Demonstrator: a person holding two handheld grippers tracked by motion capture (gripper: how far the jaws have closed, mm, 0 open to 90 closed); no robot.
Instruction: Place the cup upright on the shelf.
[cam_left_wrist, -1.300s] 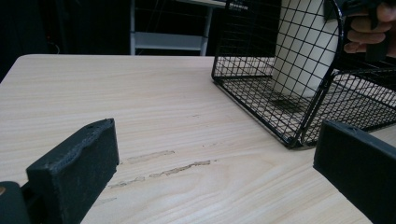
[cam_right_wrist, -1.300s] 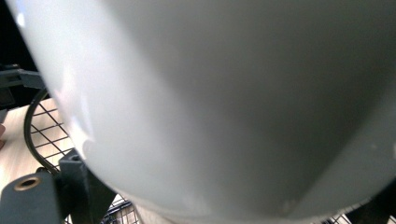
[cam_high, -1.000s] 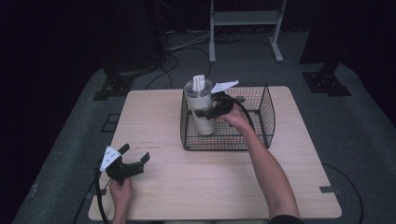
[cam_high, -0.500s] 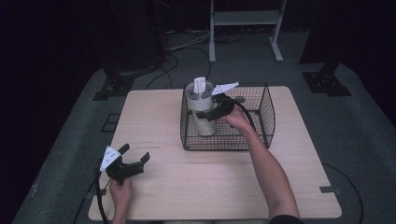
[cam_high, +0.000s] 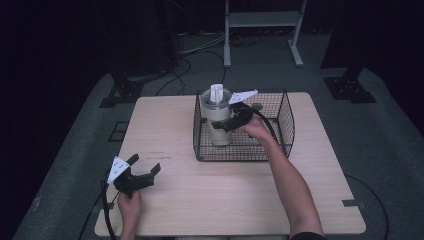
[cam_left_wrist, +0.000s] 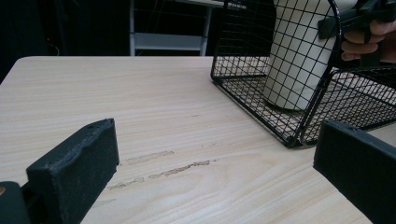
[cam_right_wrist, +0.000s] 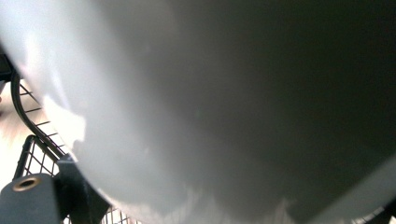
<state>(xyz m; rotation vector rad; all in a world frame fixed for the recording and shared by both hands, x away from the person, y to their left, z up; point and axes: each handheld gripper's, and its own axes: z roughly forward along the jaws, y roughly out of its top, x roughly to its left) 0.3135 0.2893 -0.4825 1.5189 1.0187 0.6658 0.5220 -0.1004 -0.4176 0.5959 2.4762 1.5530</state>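
A cream-white tumbler (cam_high: 216, 120) with a lidded top stands inside a black wire basket (cam_high: 283, 126) at the back middle of the table. My right gripper (cam_high: 226, 121) reaches in from the right and is shut on the tumbler's side, about halfway up. In the right gripper view the tumbler's pale wall (cam_right_wrist: 210, 102) looms close, with one black finger (cam_right_wrist: 74, 189) at the lower left. My left gripper (cam_high: 145, 164) rests near the front left of the table, open and holding nothing. The left gripper view looks past its jaws at the basket (cam_left_wrist: 247, 100) and the tumbler (cam_left_wrist: 292, 60), whose base is on the basket floor.
The light wooden table (cam_high: 170, 125) has bare room left of the basket and along the front. A small round object (cam_high: 257, 106) lies in the basket's far part. Black stands and cables sit on the dark floor behind, beside a white frame (cam_high: 260, 20).
The tumbler and my right gripper have sunk a little in the basket and shifted slightly right. The left gripper has stayed where it was.
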